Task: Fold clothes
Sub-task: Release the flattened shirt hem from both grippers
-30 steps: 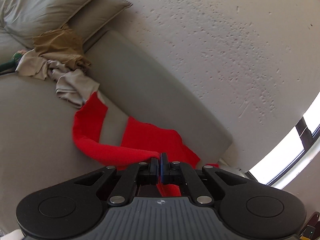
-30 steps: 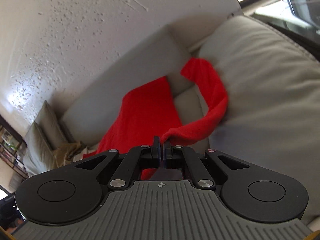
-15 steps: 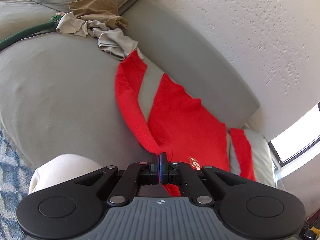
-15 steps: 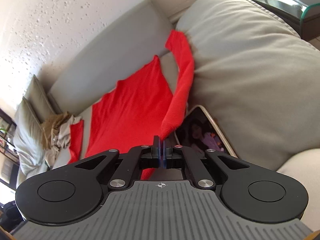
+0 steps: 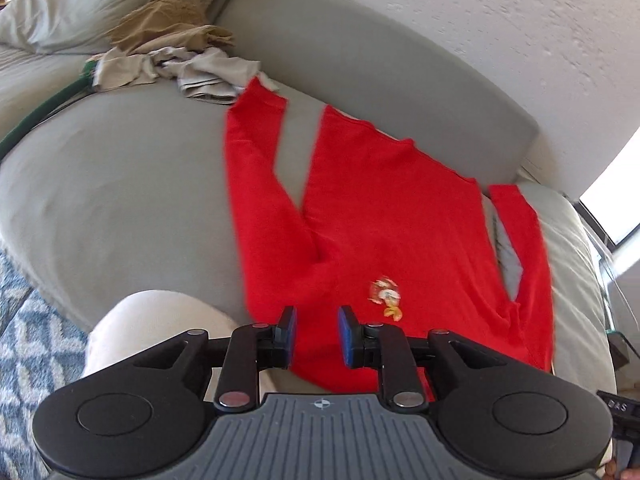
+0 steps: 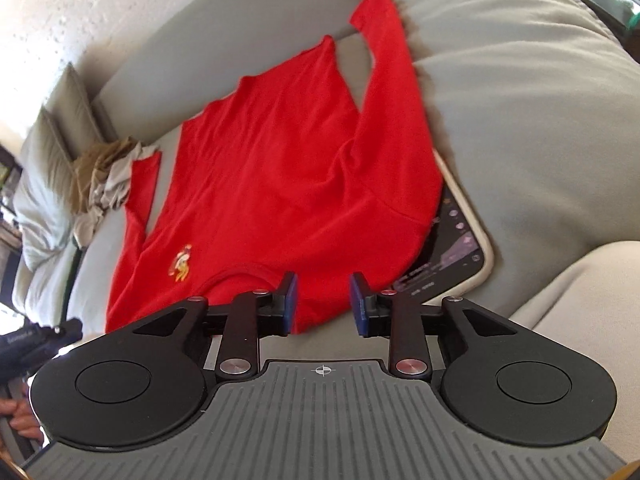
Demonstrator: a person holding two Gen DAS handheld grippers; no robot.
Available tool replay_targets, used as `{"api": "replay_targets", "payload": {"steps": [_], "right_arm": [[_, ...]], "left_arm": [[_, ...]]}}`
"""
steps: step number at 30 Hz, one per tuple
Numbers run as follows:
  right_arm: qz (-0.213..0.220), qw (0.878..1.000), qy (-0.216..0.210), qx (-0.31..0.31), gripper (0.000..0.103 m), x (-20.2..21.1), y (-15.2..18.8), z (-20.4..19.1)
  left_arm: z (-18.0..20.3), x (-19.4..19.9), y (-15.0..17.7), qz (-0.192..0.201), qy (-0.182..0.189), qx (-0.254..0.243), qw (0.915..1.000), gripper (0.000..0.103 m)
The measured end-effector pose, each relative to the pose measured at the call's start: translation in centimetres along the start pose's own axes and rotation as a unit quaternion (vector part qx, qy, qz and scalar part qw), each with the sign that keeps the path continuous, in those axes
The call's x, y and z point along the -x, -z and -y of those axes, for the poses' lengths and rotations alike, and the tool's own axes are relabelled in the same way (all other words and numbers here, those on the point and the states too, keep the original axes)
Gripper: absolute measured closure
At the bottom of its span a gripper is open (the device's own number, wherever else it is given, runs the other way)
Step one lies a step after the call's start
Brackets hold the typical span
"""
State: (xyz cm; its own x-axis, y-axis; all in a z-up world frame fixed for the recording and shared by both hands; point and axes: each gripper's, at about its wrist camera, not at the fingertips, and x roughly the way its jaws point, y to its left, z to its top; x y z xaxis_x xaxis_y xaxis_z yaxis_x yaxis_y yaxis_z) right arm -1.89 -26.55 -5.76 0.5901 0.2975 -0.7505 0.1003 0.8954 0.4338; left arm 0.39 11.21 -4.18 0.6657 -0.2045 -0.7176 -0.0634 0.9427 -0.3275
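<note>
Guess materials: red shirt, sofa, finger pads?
Red shirt: looks like soft matte knit, likely cotton; it drapes limply and creases, with a small embroidered-looking logo.
Sofa: smooth grey upholstery, slight sheen; leather or faux leather, can't tell.
Finger pads: blue, probably rubber or soft plastic on black plastic fingers.

A home: grey sofa point(image 5: 120, 184), cushions point(image 5: 80, 4), patterned rug point(image 5: 28, 344)
</note>
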Motion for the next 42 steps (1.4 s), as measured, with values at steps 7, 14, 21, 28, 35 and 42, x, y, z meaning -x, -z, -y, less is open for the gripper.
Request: {"api": "replay_targets", "payload": {"steps": [7, 14, 21, 28, 35, 42], "right_arm": [[-0.019, 0.996, 0.016, 0.080, 0.072, -3.3, -0.5, -4.1], [-0.036, 0.986, 0.060, 0.150, 0.072, -6.6, -0.2, -5.8], [-0.121, 0.977, 0.054, 0.167, 0.068, -4.0, 1.5, -5.0], [-0.046, 0.980, 0.047, 0.186, 0.044, -1.6, 2.5, -4.6], [-0.029, 0.967, 0.072, 0.243, 0.068, -6.0, 2.9, -6.3], [-0.042, 0.977, 0.070, 0.196, 0.100, -4.6, 2.1, -5.4]], "left_arm": [[5.7, -3.7, 1.4, -0.038, 0.007, -0.139, 0.9895, 0.067], [6.1, -7.7, 3.7, -0.130, -0.031, -0.163, 0.9775, 0.075], [4.4, -3.0, 5.9, -0.161, 0.004, -0.211, 0.9641, 0.068], [6.2, -2.9, 5.3, -0.072, 0.035, -0.241, 0.9671, 0.062], [8.0, -6.5, 6.6, -0.100, -0.018, -0.288, 0.9523, 0.096], [7.2, -5.7, 5.7, -0.122, 0.000, -0.271, 0.9547, 0.097]]}}
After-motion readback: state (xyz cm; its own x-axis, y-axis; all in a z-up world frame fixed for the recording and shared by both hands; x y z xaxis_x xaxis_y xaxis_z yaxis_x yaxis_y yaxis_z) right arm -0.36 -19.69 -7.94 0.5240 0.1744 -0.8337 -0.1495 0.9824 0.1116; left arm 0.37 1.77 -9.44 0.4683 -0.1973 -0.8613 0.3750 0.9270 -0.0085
